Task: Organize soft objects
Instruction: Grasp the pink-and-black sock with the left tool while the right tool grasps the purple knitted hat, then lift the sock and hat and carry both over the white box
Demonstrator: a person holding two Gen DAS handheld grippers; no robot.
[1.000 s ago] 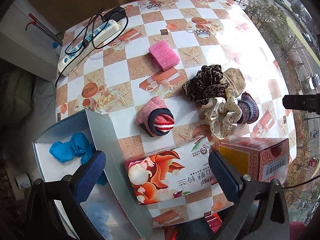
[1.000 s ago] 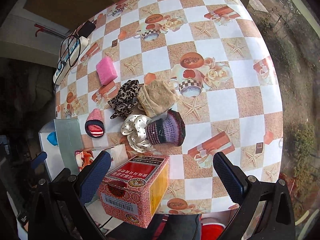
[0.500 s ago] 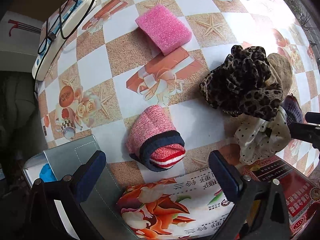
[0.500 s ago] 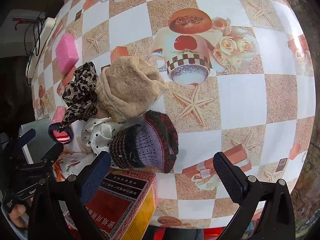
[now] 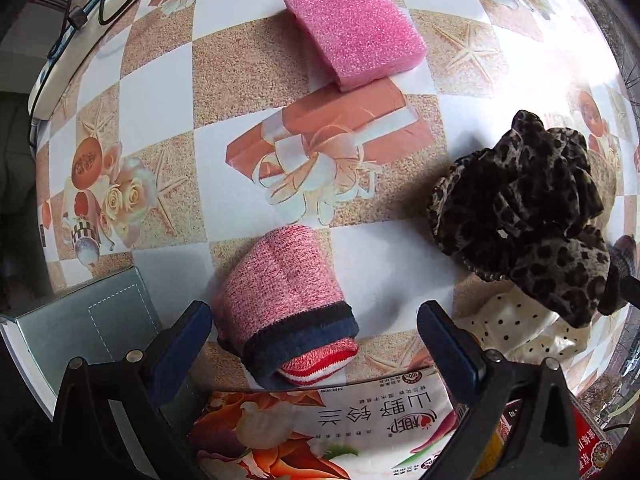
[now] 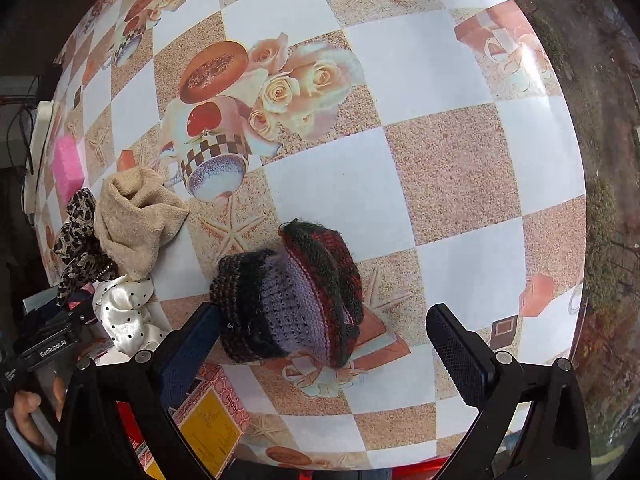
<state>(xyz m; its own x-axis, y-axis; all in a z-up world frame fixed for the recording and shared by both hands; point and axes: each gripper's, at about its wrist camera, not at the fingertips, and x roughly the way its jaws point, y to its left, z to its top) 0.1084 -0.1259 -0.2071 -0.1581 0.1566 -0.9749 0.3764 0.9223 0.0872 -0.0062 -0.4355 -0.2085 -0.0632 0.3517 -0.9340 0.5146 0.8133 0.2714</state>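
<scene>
My left gripper [image 5: 314, 342] is open, its fingers on either side of a rolled pink sock with a navy and red-striped cuff [image 5: 286, 304]. My right gripper [image 6: 326, 342] is open around a rolled purple, black and red knit piece [image 6: 292, 296]. A leopard-print scrunchie [image 5: 528, 216] and a white polka-dot scrunchie [image 5: 520, 334] lie to the right of the sock. A pink sponge [image 5: 352, 20] lies farther back. A beige cloth [image 6: 134, 216] lies left of the knit piece.
A floral tissue pack [image 5: 320, 428] lies just under the left gripper. A grey box flap [image 5: 80, 320] is at its left. A red and yellow carton [image 6: 208, 420] sits by the right gripper's left finger. A power strip [image 5: 60, 64] lies at the far left.
Both grippers have moved forward and down. The left one has closed in on the pink sock and the right one on the knit piece. Both remain open.
</scene>
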